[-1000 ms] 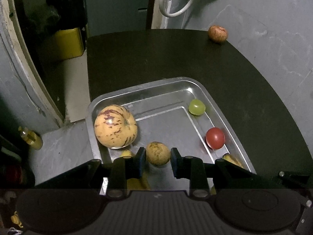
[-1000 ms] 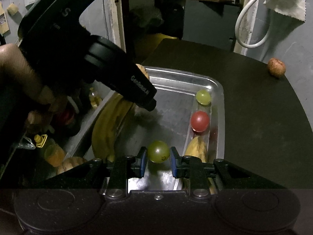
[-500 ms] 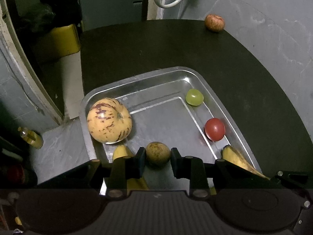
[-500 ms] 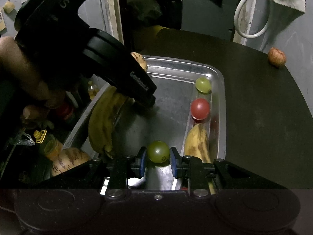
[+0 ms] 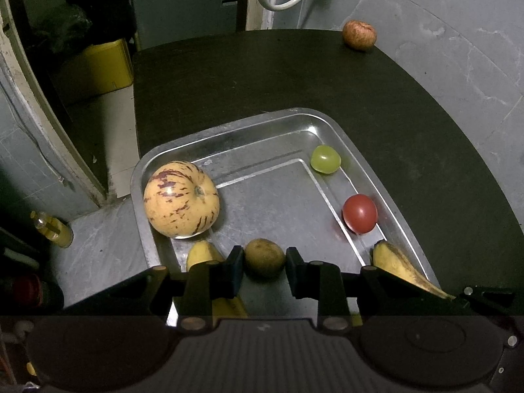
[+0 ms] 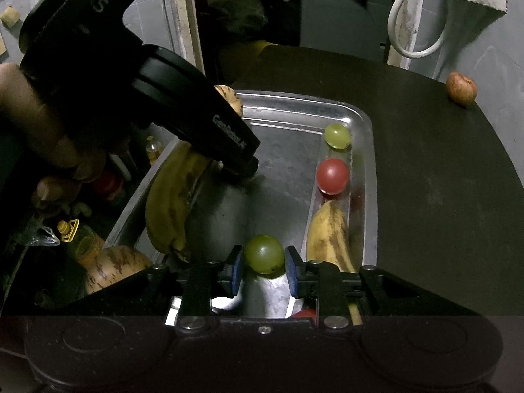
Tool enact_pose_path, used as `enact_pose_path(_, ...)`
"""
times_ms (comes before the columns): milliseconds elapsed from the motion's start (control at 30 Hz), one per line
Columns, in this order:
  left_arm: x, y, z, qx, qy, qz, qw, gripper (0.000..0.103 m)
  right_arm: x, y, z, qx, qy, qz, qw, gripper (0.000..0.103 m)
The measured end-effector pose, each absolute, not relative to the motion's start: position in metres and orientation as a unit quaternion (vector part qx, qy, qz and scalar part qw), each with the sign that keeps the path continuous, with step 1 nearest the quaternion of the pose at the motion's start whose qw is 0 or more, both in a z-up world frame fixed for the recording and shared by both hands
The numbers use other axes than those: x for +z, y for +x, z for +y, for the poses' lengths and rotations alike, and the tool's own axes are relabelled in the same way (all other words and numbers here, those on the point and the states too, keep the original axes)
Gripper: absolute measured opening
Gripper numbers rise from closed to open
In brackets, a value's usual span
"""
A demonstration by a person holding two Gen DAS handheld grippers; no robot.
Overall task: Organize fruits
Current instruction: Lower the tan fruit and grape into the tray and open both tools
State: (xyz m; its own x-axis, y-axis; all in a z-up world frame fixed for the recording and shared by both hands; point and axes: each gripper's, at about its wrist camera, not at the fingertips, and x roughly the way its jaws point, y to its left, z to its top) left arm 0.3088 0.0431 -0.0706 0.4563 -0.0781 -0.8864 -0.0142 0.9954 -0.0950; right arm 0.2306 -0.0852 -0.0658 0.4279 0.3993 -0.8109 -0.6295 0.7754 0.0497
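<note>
A steel tray [image 5: 229,124] sits on a dark round table. My left gripper [image 5: 264,260] is shut on a small brown fruit [image 5: 264,255] low over the tray's near end. My right gripper [image 6: 264,263] has a green grape [image 6: 264,254] between its pads, still touching it as the jaws start opening. In the tray lie a striped melon [image 5: 181,199], another green grape [image 5: 325,159], a red tomato [image 5: 359,213] and two bananas [image 6: 170,203] [image 6: 329,235]. The left gripper [image 6: 240,168] reaches in from the left, held by a hand [image 6: 39,124].
A reddish apple [image 5: 359,34] rests at the table's far right edge by the grey wall. A second striped melon [image 6: 114,267] and bottles [image 6: 82,242] sit below the tray's left side. A yellow canister [image 5: 98,65] stands past the table on the left.
Both views have drawn back a little, so more of the bananas at the tray's near end shows. Each gripper keeps its fruit between the pads.
</note>
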Motion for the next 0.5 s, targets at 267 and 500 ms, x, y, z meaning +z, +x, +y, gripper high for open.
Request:
enact_pose_path(267,-0.0694,0.3069,0.0417,-0.019,-0.048,0.520,0.853,0.039,-0.0639,0.2295,-0.0879,0.312,-0.129,0.435,0.835,0.035)
enact_pose_path(500,-0.0651,0.3050,0.0387,-0.017,-0.052,0.516,0.855,0.048,-0.0594,0.2259,-0.0907,0.317,-0.129,0.429,0.836,0.043)
